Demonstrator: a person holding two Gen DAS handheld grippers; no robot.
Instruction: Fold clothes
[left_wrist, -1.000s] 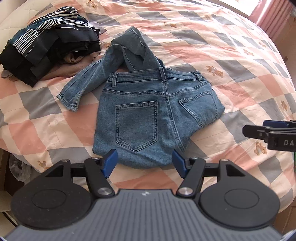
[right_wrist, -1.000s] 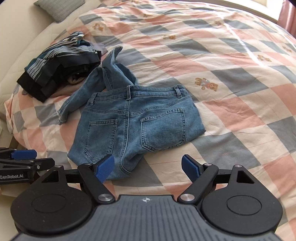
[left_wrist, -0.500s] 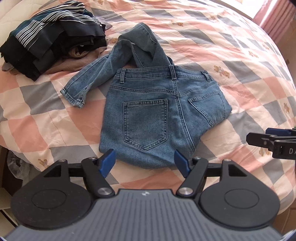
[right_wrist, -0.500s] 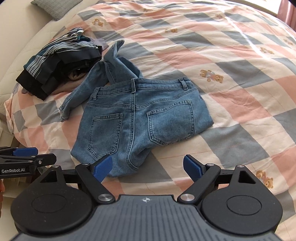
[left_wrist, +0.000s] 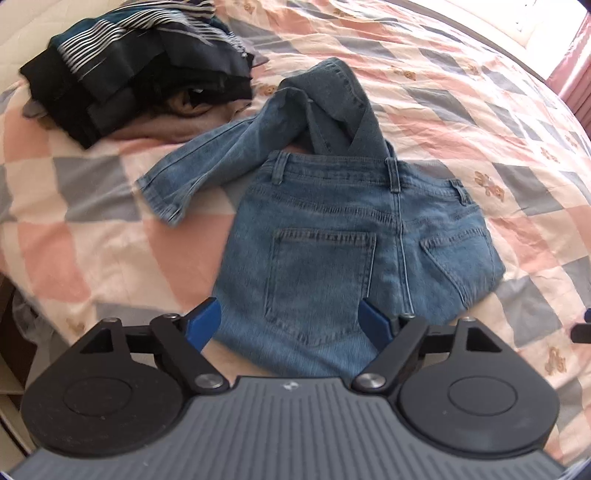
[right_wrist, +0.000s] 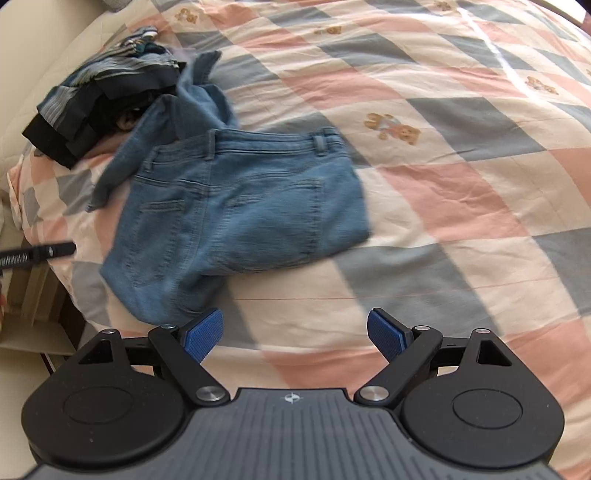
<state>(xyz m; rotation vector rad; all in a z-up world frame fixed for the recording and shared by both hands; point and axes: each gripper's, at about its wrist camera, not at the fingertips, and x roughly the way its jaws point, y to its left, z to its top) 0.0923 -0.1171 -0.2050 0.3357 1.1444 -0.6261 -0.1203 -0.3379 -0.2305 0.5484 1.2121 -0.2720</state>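
Blue jeans (left_wrist: 343, 236) lie back pockets up on the checked bedspread, folded short, one leg (left_wrist: 207, 170) trailing out to the far left. My left gripper (left_wrist: 291, 323) is open, its blue pads over the near hem of the jeans with nothing between them. In the right wrist view the jeans (right_wrist: 236, 206) sit left of centre. My right gripper (right_wrist: 295, 334) is open over bare bedspread, just right of the jeans' near corner. The left gripper's finger (right_wrist: 40, 253) pokes in at that view's left edge.
A stack of dark and striped folded clothes (left_wrist: 136, 74) rests at the far left, beside the trailing leg. The bedspread (right_wrist: 443, 184) stretches wide to the right. The bed's edge drops off at the near left (left_wrist: 14, 332). A pink curtain (left_wrist: 576, 62) hangs at the far right.
Both grippers have moved forward toward the jeans, which now look larger. The left one's pads now reach over the near hem. The right one has shifted right. Both stay open.
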